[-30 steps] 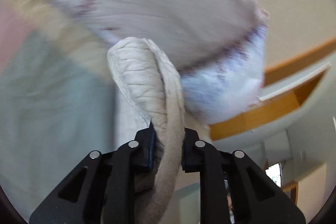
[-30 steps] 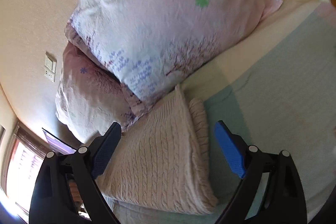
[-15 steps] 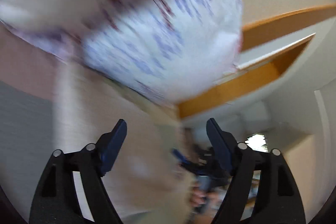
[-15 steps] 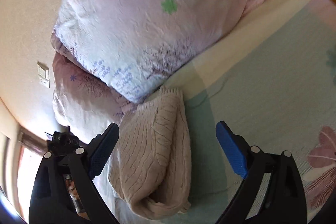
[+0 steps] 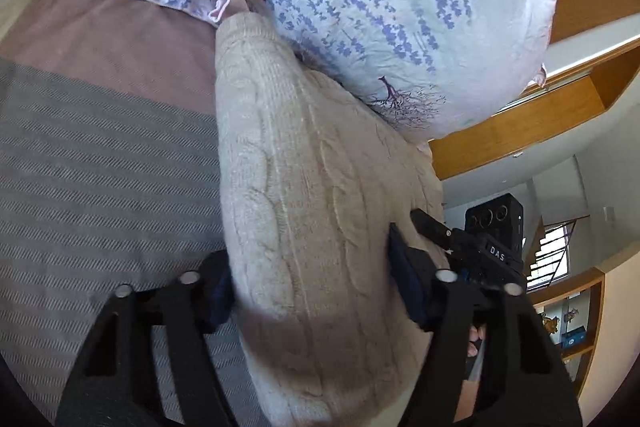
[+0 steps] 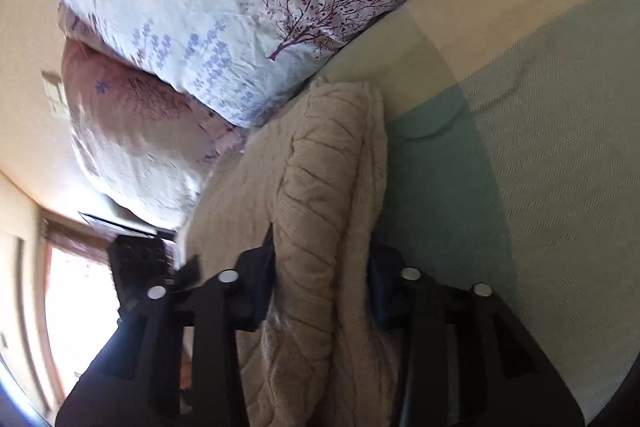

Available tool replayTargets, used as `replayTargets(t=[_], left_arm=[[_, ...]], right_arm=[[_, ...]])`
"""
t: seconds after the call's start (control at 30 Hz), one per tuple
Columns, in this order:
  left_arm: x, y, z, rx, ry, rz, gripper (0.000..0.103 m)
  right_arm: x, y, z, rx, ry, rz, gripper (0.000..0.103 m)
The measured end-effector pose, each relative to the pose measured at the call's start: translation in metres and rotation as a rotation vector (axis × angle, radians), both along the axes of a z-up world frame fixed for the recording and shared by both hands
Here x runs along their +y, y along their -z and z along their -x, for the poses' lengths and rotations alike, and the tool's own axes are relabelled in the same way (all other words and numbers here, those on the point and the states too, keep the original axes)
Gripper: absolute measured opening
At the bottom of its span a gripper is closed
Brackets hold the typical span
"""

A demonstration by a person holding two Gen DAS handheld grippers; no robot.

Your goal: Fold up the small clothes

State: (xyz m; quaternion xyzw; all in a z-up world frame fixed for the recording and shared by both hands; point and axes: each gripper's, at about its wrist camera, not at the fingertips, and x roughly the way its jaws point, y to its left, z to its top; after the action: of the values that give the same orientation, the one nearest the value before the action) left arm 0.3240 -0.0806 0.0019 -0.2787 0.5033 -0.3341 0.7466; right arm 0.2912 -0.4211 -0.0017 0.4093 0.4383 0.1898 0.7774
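Knitted cream wool, a folded sweater point(image 5: 304, 211), lies on the striped bedspread point(image 5: 100, 187) with its far end pushed against the floral pillow point(image 5: 400, 7); the left gripper point(image 5: 310, 291) straddles one end, jaws part open with the bundle filling the gap, and the right gripper point(image 6: 322, 283) does likewise from the other side; whether either truly pinches, I cannot tell. Lifted like this, the thick fold could slump open, or snag under the pillow and drag it.

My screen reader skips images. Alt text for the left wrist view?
The left tool straddles a folded beige cable-knit sweater lying on a striped bedspread, its far end against a floral pillow. The right tool shows beyond.
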Motion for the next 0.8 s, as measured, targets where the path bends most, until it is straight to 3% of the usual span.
replayTargets(t=[0.03,0.07,0.2,0.27,0.33,0.37,0.4,0.5,0.57,0.6,0.63,0.7,0.73,0.77,0.8], left_arm=[[0.006,-0.003,0.002,-0.005,0.015,0.016,0.043],[0.012,-0.009,0.002,-0.009,0.032,0.029,0.041],[0.057,-0.052,0.027,-0.140,0.049,-0.031,0.039],[0.079,-0.063,0.032,-0.195,0.009,-0.117,0.045],[0.090,-0.065,0.034,-0.243,-0.052,-0.290,0.057],[0.096,-0.063,0.035,-0.248,-0.096,-0.401,0.058],[0.107,-0.063,0.039,-0.258,-0.126,-0.451,0.059],[0.131,-0.079,0.068,-0.353,-0.186,-0.482,0.080],[0.140,-0.090,0.091,-0.426,-0.218,-0.511,0.086],[0.140,-0.093,0.100,-0.445,-0.225,-0.518,0.089],[0.136,-0.096,0.108,-0.455,-0.243,-0.543,0.101],[0.120,-0.097,0.126,-0.509,-0.280,-0.610,0.101],[0.113,-0.095,0.137,-0.537,-0.273,-0.650,0.101],[0.110,-0.094,0.142,-0.549,-0.277,-0.689,0.101],[0.103,-0.092,0.149,-0.560,-0.288,-0.738,0.101]], right_arm=[[0.004,-0.004,0.004,-0.020,0.004,-0.009,0.034],[0.009,-0.010,0.008,-0.045,-0.002,-0.025,0.033],[0.052,-0.034,0.015,-0.129,-0.098,-0.074,0.032],[0.083,-0.035,0.008,-0.144,-0.150,-0.058,0.033],[0.112,-0.024,-0.008,-0.108,-0.182,0.015,0.037],[0.121,-0.019,-0.013,-0.082,-0.176,0.066,0.042],[0.123,-0.016,-0.014,-0.056,-0.152,0.119,0.046],[0.104,-0.025,0.001,-0.113,-0.047,0.076,0.048],[0.089,-0.037,0.011,-0.173,0.016,0.070,0.048],[0.086,-0.038,0.009,-0.169,0.020,0.064,0.048],[0.089,-0.038,0.005,-0.149,0.008,0.048,0.048],[0.106,-0.033,-0.008,-0.115,-0.049,0.044,0.048],[0.116,-0.031,-0.015,-0.101,-0.069,0.066,0.035],[0.122,-0.028,-0.014,-0.104,-0.067,0.097,0.011],[0.125,-0.028,-0.016,-0.108,-0.051,0.145,0.011]])
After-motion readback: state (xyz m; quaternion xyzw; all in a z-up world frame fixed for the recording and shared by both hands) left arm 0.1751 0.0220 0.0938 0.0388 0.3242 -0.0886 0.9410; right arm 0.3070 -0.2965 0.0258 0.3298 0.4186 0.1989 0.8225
